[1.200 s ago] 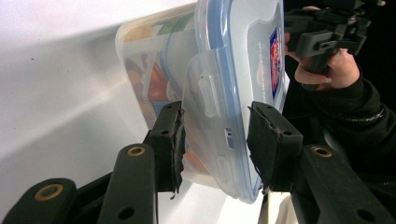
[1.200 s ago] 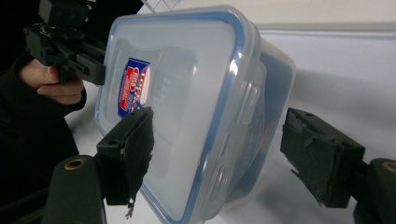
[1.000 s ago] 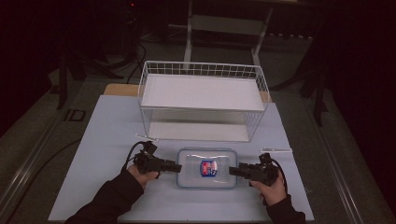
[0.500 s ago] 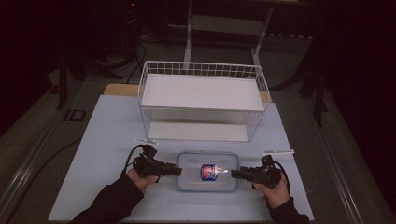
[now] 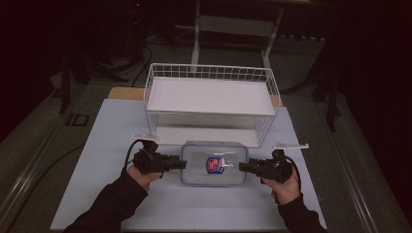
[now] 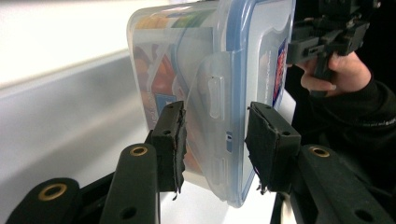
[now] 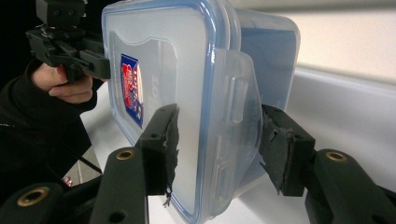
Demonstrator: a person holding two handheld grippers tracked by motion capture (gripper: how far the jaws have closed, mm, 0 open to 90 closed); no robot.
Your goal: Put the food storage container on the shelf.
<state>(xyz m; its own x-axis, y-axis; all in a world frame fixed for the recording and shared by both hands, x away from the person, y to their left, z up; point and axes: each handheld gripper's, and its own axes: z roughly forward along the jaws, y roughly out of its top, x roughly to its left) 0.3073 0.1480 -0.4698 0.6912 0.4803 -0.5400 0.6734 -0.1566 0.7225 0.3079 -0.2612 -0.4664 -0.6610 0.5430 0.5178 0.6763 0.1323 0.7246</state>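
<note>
container [image 5: 214,164] label too small to read from high view. label half hidden behind left hand-held gripper [image 6: 215,142] latch flap in its view. container far corner cut by top edge in left gripper view. forearms [image 5: 109,206] cut by bottom edge. room beyond table [image 5: 73,194] too dark to tell.

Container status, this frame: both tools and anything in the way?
Left tool open, jaws straddling the container's left latch flap. Right tool open, straddling the right flap. Container on the table, lid on. Wire basket behind it, apart.

Label [image 5: 214,165] on container lid [image 5: 194,167]: red/blue, text too blurred to read
</note>
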